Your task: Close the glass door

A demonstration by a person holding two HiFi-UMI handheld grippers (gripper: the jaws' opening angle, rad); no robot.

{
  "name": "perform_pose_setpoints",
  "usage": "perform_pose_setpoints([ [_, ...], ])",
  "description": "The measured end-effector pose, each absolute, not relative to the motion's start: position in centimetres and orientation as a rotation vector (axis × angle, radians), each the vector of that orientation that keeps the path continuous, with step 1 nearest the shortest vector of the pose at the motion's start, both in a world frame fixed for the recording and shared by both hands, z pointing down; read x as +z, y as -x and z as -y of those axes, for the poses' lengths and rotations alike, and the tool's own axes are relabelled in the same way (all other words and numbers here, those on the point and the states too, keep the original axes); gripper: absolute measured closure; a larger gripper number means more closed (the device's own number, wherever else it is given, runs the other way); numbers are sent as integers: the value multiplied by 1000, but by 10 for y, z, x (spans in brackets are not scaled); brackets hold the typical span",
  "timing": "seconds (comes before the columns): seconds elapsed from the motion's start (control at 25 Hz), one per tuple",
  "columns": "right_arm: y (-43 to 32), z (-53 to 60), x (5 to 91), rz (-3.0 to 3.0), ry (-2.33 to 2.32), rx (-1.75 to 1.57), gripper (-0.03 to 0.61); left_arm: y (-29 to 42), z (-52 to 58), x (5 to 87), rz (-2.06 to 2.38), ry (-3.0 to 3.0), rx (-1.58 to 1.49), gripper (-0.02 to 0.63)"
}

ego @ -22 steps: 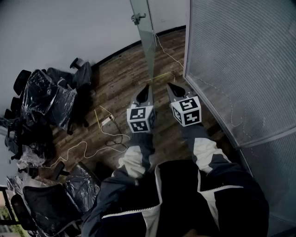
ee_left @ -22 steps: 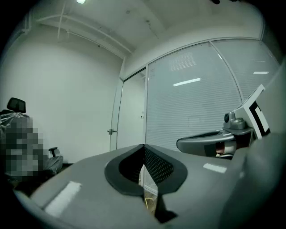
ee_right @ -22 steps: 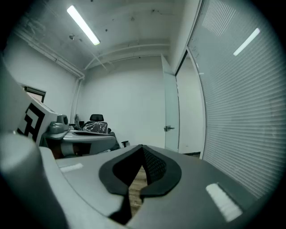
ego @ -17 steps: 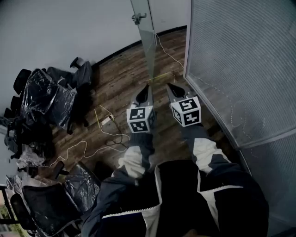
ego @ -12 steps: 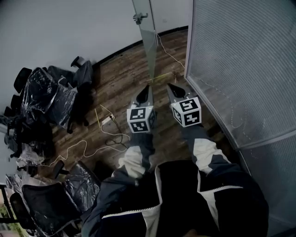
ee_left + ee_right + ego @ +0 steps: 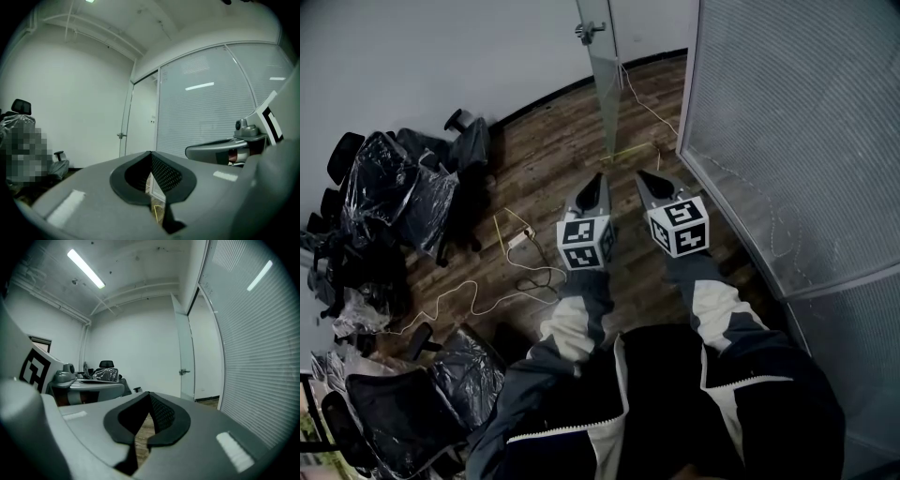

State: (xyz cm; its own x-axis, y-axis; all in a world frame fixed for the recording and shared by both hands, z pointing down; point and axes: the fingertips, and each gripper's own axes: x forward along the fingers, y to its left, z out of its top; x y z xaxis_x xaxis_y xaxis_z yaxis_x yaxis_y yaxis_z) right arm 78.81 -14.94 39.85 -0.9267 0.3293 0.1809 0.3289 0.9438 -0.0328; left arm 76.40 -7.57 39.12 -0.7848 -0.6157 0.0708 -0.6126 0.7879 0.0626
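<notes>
The glass door point(image 6: 607, 84) stands at 12 o'clock in the head view, swung open so that it is seen nearly edge-on, with its metal handle point(image 6: 587, 30) on the side toward 11 o'clock. The left gripper point(image 6: 594, 180) and the right gripper point(image 6: 643, 176) are held side by side, near each other but not touching, both pointing toward 12 o'clock at the door and well short of it. Each has its jaws brought fully together with nothing between them. That suits the job, I judge: a door is pushed rather than grasped, and closed tips make a firm, blunt end to press on the pane or handle. The frosted partition point(image 6: 787, 122) runs from 1 to 4 o'clock, and the doorway seems to lie beside it, so the door would likely have to swing toward that side. Plastic-wrapped office chairs point(image 6: 394, 192) are bunched at 9 o'clock against the wall, clear of the door's swing. A pale cable point(image 6: 478, 298) trails over the wooden floor point(image 6: 553, 159) at 8 o'clock. The closing push has not yet begun.
</notes>
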Motion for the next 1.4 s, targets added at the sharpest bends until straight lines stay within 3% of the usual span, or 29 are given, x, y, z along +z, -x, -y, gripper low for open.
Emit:
perform_pose_setpoints([
  [0.92,-742,32,411,2863,517,-144,574,-718,-56,409,2896,-976,-169,612],
  [1.4,-633,59,432,2842,646,-6,574,-626,-42,423,2914,-845,-87,611],
])
